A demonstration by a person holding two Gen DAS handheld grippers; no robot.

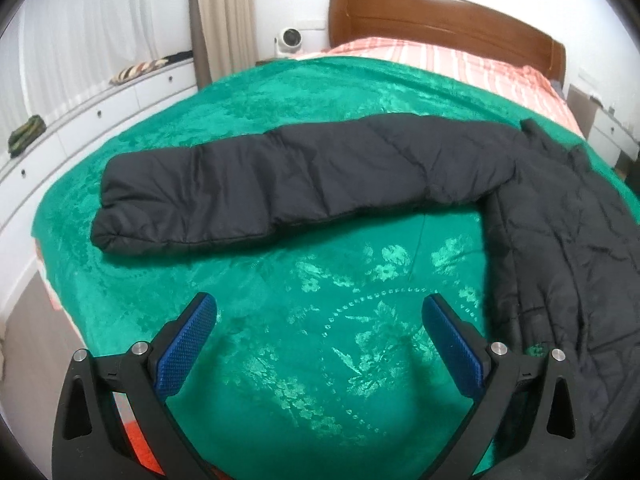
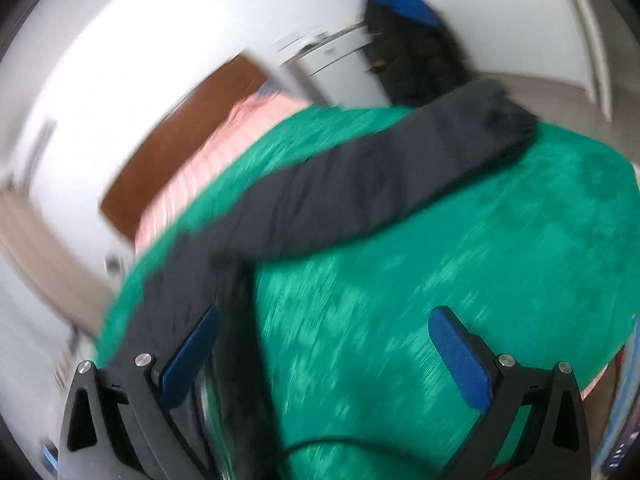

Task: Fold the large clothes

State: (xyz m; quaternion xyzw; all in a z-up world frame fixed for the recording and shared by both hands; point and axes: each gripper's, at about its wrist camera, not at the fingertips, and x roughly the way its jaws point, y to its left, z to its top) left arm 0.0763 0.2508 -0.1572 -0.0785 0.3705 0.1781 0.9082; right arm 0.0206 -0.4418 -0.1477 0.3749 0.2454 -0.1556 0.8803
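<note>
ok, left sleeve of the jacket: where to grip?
Probably the cuff end of the sleeve. It lies flat and straight across the blanket, with the open end free at its far left. The left gripper is open; bring it in from the near left and pinch the cuff's near edge.

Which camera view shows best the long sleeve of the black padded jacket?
The left wrist view: the black padded jacket's sleeve lies sharp and whole across the green plush blanket. The right wrist view shows a sleeve too, but blurred by motion.
</note>
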